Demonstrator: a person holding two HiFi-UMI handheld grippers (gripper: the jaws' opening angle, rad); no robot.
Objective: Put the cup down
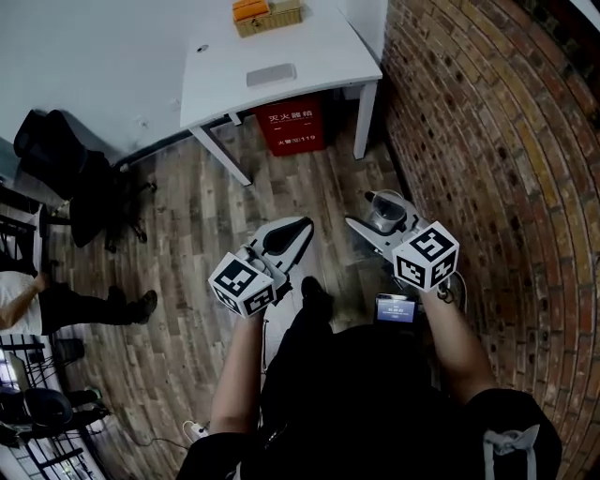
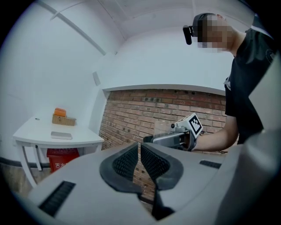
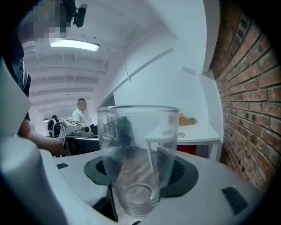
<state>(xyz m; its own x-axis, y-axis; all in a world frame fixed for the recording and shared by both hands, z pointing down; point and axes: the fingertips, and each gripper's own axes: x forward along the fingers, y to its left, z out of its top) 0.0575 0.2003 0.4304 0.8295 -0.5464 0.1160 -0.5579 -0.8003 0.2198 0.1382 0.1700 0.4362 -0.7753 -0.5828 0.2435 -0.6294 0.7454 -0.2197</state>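
Jaws of the left gripper are pressed together on nothing, well short of the table. Further right, the cup is clamped between the jaws of the right gripper, likewise well short of the table.

White table against brick wall, bearing woven basket, orange block and flat grey slab. Beneath, on plank floor, red box.
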